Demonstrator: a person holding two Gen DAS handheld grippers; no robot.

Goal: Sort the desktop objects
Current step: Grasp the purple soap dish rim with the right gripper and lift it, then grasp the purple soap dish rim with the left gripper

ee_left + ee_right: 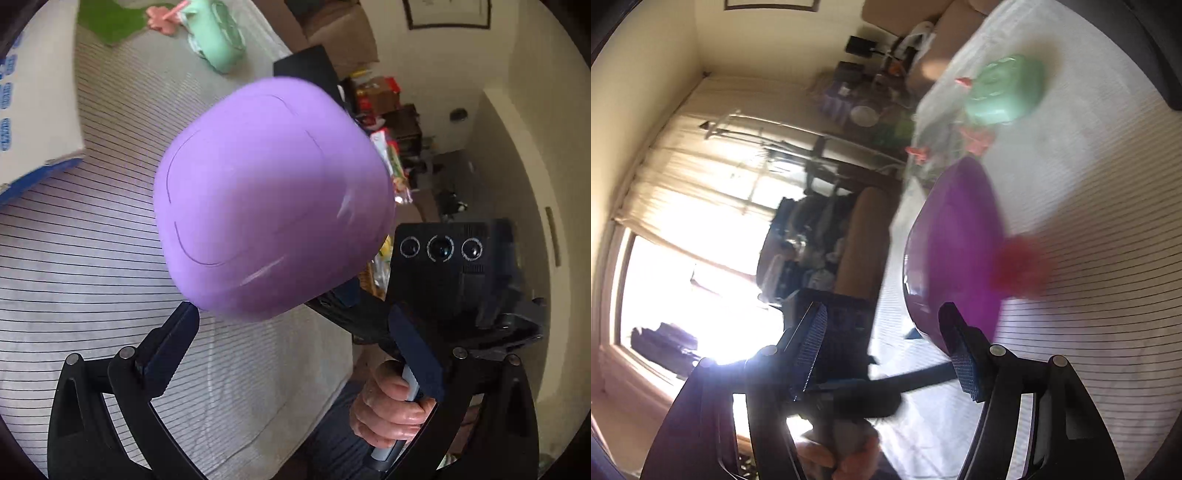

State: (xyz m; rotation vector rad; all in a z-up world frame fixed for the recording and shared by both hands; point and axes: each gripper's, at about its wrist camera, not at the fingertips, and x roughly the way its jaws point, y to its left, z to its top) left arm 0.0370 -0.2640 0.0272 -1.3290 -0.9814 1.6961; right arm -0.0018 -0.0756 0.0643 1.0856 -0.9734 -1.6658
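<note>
A purple plastic container [273,195] fills the middle of the left wrist view, bottom toward the camera, above a striped tablecloth [74,258]. My left gripper [295,328] is open; its left fingertip [184,321] touches the container's lower edge, the other finger [410,339] stands apart. In the right wrist view the purple container [953,251] appears edge-on and blurred. My right gripper [882,317] is open, its right finger [955,325] against the container's near rim. A blurred red object [1019,269] lies beside it. A mint green box [218,37] [1004,88] sits farther back.
A white and blue cardboard box [33,110] stands at the left. Pink pieces [162,18] and a green patch [107,18] lie near the mint box. The other gripper's camera unit [443,251] and a hand [391,410] are at the right, past the table edge.
</note>
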